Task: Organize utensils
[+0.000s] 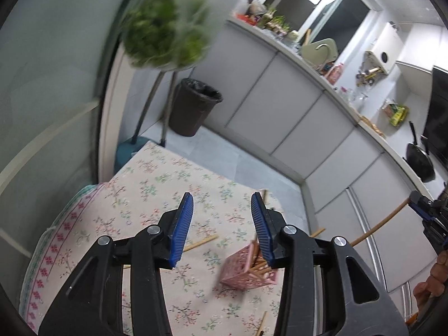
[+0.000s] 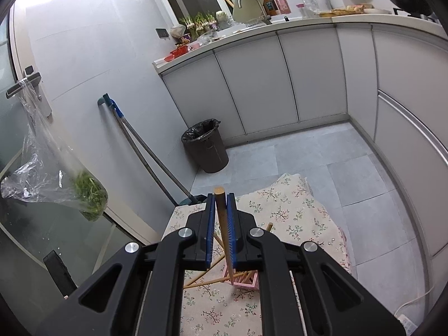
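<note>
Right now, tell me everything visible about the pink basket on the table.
The pink basket is a small, box-shaped holder with lattice-patterned openwork walls, plastic by the look of it. It stands on the floral tablecloth, tilted in the left wrist view. Several wooden chopsticks lie inside, some sticking out over its rim. The chopstick clamped by the right gripper points down into it; whether its tip touches the basket cannot be told.
</note>
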`<state>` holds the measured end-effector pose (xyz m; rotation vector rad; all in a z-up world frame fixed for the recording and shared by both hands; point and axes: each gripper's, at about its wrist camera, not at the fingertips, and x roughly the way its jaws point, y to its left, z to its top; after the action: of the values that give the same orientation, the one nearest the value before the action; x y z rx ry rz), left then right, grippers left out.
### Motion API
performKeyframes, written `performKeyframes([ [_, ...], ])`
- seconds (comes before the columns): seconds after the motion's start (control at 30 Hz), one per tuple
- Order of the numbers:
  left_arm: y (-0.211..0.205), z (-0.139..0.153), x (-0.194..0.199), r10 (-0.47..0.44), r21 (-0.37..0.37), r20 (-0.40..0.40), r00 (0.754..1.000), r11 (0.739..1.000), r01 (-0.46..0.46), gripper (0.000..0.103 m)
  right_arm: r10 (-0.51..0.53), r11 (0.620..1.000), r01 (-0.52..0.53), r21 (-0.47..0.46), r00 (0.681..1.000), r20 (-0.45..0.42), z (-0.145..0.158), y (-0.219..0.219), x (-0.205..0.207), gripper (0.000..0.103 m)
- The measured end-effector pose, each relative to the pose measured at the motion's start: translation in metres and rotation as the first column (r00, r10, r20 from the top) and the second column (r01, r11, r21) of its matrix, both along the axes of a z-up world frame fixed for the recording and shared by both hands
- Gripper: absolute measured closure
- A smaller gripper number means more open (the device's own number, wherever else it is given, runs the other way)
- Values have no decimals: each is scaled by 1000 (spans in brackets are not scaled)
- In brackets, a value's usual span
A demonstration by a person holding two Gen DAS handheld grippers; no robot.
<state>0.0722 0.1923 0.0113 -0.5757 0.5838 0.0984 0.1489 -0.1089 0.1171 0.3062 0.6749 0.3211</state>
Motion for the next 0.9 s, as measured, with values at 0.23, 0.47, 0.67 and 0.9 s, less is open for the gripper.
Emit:
performKeyframes([
  [0.23,23,-79,28,23,-186,-307,951,979,-84,52,1,1000,-1,-4,1000,-17,-11,9,7,94],
  [0.47,32,-184,31,210,-254,-635,744,852,-457,53,22,1000,-22,9,1000,0,-8,8,5,94],
  [0.67,36,-199,49,369,-198,-689,624,733,-651,44,50,999,-50,-1,999,22,-1,3,2,94],
  [0.9,37,-198,99,389,-58,-708,589,800,-598,60,66,998,-66,7,998,14,-3,-4,5,94],
])
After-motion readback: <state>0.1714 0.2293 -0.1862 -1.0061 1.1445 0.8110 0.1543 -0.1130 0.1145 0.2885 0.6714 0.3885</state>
